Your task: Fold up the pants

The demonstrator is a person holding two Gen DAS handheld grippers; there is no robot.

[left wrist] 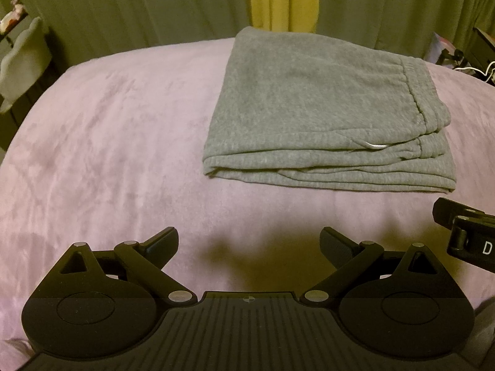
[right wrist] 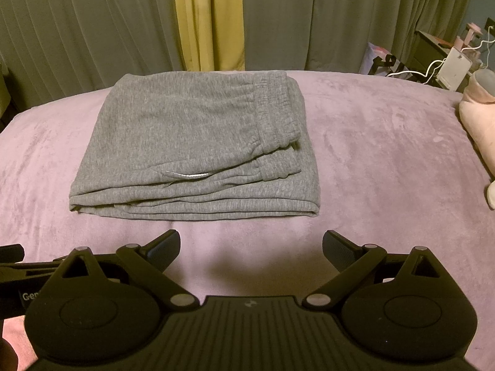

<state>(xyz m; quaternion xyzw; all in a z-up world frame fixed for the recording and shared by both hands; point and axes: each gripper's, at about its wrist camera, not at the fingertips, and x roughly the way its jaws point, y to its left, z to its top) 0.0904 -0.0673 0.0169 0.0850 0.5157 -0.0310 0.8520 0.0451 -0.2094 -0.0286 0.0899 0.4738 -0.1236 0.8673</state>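
Note:
Grey sweatpants (left wrist: pixel 312 105) lie folded into a compact rectangle on the lilac blanket (left wrist: pixel 123 142), waistband at the right, layered edges facing me. They also show in the right wrist view (right wrist: pixel 191 142). My left gripper (left wrist: pixel 249 242) is open and empty, held back from the near edge of the pants and left of them. My right gripper (right wrist: pixel 251 245) is open and empty, just short of the pants' near edge. Part of the right gripper shows at the right edge of the left wrist view (left wrist: pixel 467 232).
Green and yellow curtains (right wrist: pixel 210 18) hang behind the bed. A pink plush item (right wrist: pixel 478 114) lies at the bed's right side. A nightstand with cables and small things (right wrist: pixel 445 58) stands at far right. A pale cloth hangs at far left (left wrist: pixel 24 58).

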